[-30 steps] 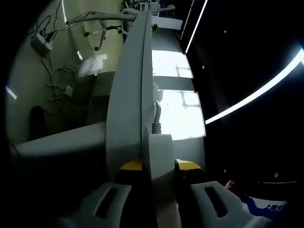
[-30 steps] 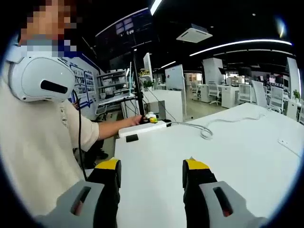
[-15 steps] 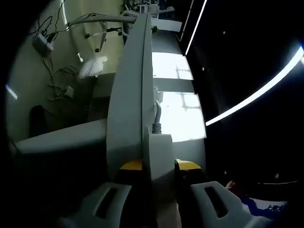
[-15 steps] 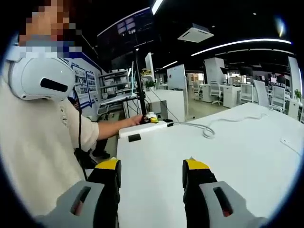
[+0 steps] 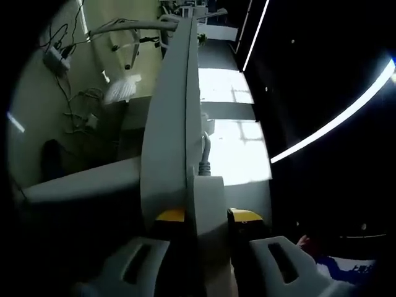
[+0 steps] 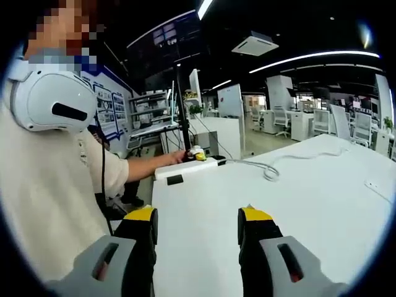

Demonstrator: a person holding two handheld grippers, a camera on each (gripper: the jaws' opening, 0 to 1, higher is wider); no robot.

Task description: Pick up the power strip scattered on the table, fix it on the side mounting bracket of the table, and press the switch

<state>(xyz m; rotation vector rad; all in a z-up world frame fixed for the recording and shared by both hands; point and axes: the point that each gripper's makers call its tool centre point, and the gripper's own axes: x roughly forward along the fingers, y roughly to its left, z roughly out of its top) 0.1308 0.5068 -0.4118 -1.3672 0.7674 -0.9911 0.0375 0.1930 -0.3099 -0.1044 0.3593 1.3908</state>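
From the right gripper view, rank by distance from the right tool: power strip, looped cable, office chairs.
1. Power strip, at the table's far left edge, held there by the left tool.
2. Looped cable, centre of table, slightly farther.
3. Office chairs, far right background.

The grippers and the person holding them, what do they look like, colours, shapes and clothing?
Each gripper has two light grey plastic jaws with slotted cut-outs, black inner faces and yellow tips: the right gripper and the left gripper match. The person wears a cream short-sleeved shirt and a white headset with a dark slot, a black cable hanging from it.
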